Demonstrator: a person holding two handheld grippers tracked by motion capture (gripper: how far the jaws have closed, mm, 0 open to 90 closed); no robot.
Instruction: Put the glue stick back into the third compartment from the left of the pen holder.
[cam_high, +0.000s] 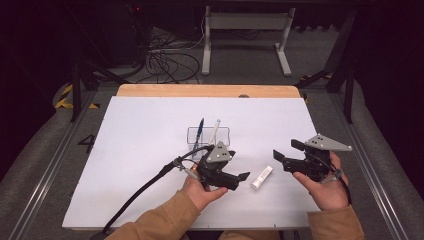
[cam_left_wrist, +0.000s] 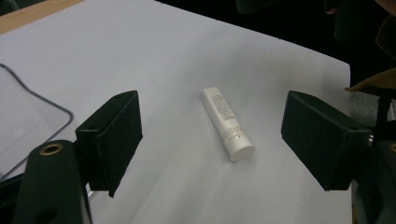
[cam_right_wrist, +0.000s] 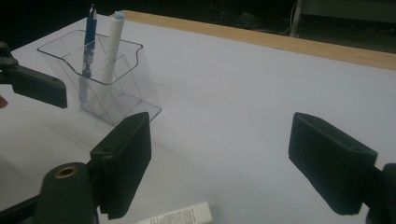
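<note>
Tube (cam_left_wrist: 227, 123) lies flat on the white bench (cam_high: 140, 150), between my two tools, near the clear holder (cam_high: 208, 137). My left tool (cam_high: 239, 181) faces it, wide and empty; right tool (cam_high: 288, 153) likewise. I should straddle the tube's middle squarely before squeezing.

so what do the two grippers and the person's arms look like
Both grippers are black. The left gripper and right gripper each carry a grey three-cornered plate on top. Their fingers are blocky black pads with a matte, rubbery look, mounted on arms with brass-coloured screw holes. A thick black cable trails from the left one. The person wears tan sleeves.
</note>
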